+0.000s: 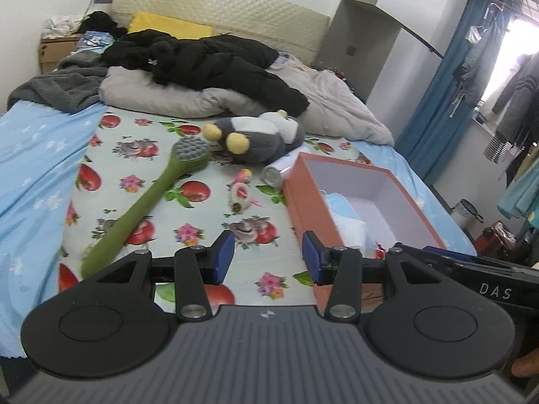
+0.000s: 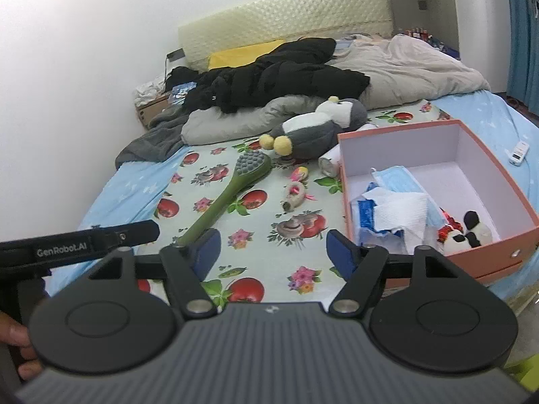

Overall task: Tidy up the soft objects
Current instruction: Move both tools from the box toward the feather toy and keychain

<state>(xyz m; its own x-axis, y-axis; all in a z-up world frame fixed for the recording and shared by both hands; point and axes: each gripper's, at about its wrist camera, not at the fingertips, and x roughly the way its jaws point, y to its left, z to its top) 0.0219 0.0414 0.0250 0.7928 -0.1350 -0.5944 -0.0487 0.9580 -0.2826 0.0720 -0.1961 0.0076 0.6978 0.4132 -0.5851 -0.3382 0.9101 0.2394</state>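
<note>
A grey and white plush penguin (image 1: 259,136) (image 2: 316,128) with yellow feet lies on the fruit-print sheet (image 1: 202,222) (image 2: 262,222) mid-bed. In front of it rest a green long-handled brush (image 1: 148,198) (image 2: 229,198), two small pink toys (image 1: 241,192) (image 2: 296,190) and a small roll (image 1: 273,175) (image 2: 328,165). An open orange box (image 1: 305,208) (image 2: 498,252) on the right holds a blue mask (image 2: 401,176), white tissue (image 2: 401,213) and a small panda toy (image 2: 466,232). My left gripper (image 1: 268,257) hovers over the near sheet, open and empty. My right gripper (image 2: 273,252) is open and empty too, left of the box.
A black jacket (image 1: 209,64) (image 2: 279,74), a beige duvet (image 1: 330,107) (image 2: 411,67) and a grey blanket (image 1: 57,87) are piled at the head of the bed. A white device (image 2: 518,153) lies right of the box. Blue curtains (image 1: 438,101) and hanging clothes (image 1: 518,91) stand beyond the bed's right edge.
</note>
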